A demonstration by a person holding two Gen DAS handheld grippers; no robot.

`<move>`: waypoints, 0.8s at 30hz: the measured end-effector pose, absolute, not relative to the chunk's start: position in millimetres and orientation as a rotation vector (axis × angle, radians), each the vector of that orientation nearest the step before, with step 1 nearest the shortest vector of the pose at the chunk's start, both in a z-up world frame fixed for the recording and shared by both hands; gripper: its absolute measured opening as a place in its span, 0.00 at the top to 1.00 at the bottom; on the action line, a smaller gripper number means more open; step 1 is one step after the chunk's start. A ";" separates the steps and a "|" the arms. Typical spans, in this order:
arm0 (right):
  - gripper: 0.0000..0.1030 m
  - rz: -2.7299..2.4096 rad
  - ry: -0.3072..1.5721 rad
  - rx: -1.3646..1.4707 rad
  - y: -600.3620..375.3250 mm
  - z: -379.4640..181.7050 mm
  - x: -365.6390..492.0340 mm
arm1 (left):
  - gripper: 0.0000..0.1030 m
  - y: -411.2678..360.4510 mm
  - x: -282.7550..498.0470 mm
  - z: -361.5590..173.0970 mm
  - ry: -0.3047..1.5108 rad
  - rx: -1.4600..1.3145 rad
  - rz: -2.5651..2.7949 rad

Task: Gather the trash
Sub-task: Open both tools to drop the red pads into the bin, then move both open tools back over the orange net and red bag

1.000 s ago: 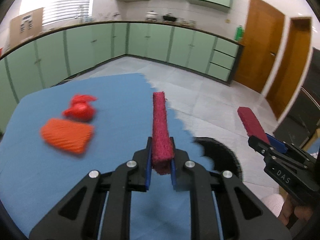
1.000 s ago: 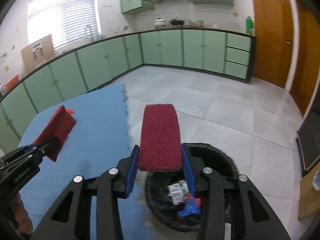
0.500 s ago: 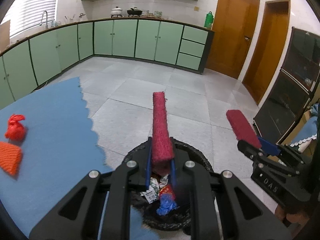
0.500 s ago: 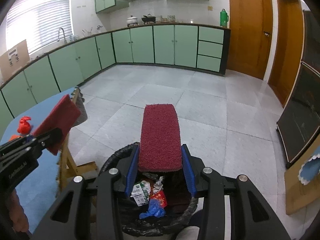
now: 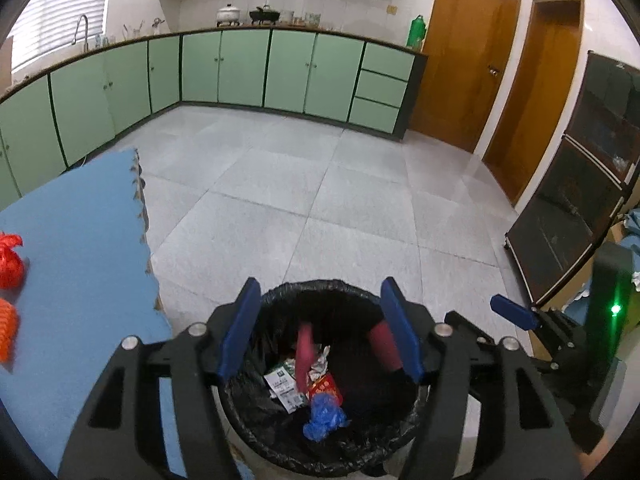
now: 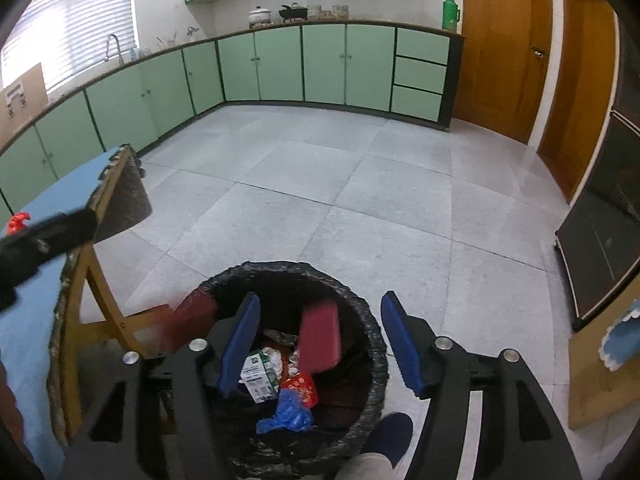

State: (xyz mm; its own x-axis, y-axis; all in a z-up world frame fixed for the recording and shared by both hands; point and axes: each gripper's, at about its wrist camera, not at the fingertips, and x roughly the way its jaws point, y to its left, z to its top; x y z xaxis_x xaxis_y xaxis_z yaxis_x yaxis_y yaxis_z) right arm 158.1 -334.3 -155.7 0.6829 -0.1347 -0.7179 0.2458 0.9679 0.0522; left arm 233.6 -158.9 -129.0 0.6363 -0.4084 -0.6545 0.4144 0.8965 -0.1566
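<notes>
Trash is dropping into the bin (image 5: pixel 320 380) right now: two dark red scouring pads are falling free inside its black liner, one (image 5: pixel 305 348) over the middle of the litter, the other (image 5: pixel 383 346) near the bin's right wall. In the right wrist view the pads are showing as a blurred one (image 6: pixel 192 316) at the bin's left rim and a flat one (image 6: pixel 320 336) over its centre. The step in hand is the release; both pads are already clear of the jaws.

Going left to right from the bin: the blue table (image 5: pixel 72 240) is standing to its left with a red bag (image 5: pixel 9 258) and an orange piece (image 5: pixel 6 332) lying on it, well apart from the bin. These are probably what is left to collect, so the next move is likely a swing back over the table.

The left gripper (image 5: pixel 320 328) is tilting down over the bin's mouth, its jaws having just been spreading wide, nothing between them. The right gripper (image 6: pixel 320 340) is hanging just right of it, pitched down likewise, jaws also just parted and empty. A dark shoe (image 6: pixel 388 432) is showing at the bin's near edge.
</notes>
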 end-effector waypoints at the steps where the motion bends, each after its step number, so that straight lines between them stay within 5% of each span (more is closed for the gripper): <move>1: 0.31 -0.222 0.789 0.155 -335.3 -155.3 156.4 | 0.38 -154.8 233.2 -126.5 0.740 -0.001 -0.465; 6: 0.06 -0.257 0.747 0.174 -334.3 -139.9 145.3 | 0.29 -127.5 227.8 -108.2 0.695 -0.037 -0.412; 24: 0.06 0.108 0.591 0.153 -157.7 -67.4 169.9 | 0.25 109.6 183.7 -60.5 0.565 -0.061 0.100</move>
State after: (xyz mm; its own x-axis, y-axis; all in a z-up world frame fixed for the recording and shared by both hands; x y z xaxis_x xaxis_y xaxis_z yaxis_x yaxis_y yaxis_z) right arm 169.9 -157.7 -67.4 0.8252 0.1449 -0.5459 -0.0572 0.9830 0.1745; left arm 183.7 109.6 -60.5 0.8401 0.0781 -0.5368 -0.1114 0.9933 -0.0298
